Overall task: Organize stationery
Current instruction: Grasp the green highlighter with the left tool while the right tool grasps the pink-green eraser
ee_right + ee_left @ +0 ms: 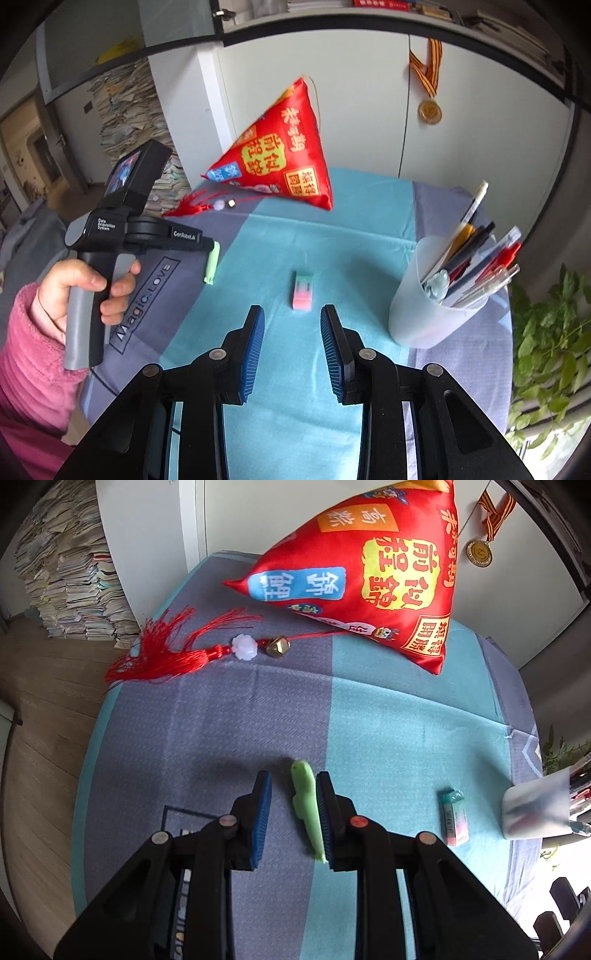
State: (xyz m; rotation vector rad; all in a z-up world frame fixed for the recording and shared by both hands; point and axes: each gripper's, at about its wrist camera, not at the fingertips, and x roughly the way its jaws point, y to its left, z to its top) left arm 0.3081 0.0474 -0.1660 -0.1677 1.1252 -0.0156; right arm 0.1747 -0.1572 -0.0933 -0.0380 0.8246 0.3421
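Right now the left claw stands spread around the green pen, which runs lengthwise along its fingers, touching the right one. The right claw, also spread, faces the eraser, left of the pen cup.

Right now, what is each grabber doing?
Left gripper: open, green fish-shaped pen touching one finger, not clamped.
Right gripper: open, empty.
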